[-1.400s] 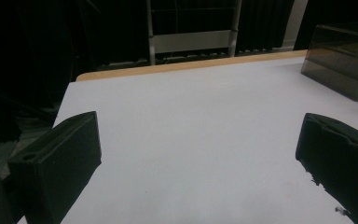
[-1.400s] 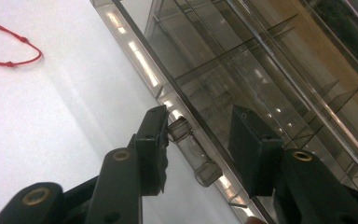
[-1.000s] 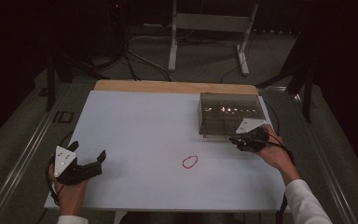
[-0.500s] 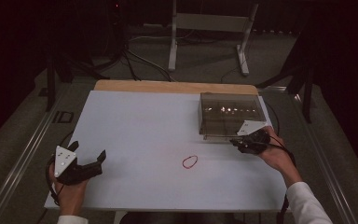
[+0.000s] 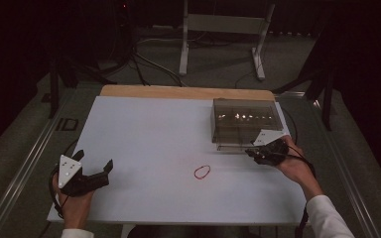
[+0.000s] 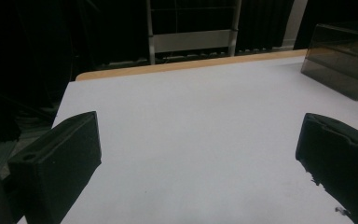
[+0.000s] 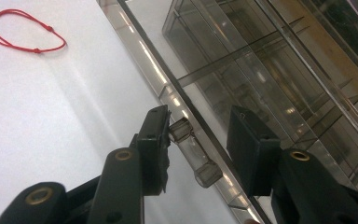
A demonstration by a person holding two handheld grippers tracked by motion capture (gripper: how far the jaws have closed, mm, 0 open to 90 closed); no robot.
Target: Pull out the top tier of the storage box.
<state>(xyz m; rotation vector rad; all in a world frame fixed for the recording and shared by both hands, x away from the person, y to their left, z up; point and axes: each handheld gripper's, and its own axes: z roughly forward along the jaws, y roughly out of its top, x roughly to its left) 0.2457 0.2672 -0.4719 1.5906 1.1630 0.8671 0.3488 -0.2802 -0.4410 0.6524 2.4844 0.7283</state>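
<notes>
From the high view, a white tabletop (image 5: 154, 144) has a clear smoky plastic box (image 5: 245, 124) on its far right part and a small red string loop (image 5: 202, 172) lying flat near the middle, toward the near side. The right gripper (image 5: 250, 151) sits at the near edge of the box, just to the right of the loop and apart from it. The left gripper (image 5: 94, 166) rests at the near left corner of the tabletop, well apart from everything. The right gripper view comes in close: the box (image 7: 261, 70) has thin walls that split it into little rooms, and its front edge has small clear knobs (image 7: 181, 129) sticking out. The right gripper (image 7: 198, 135) is partly open, with the box's front edge and the knobs between its jaws; one jaw touches a knob, the other looks just clear. The red string loop (image 7: 23, 30) lies far off at the top left there. In the left gripper view the left gripper (image 6: 198, 149) is wide open, holding nothing, over bare white tabletop (image 6: 191, 116).
</notes>
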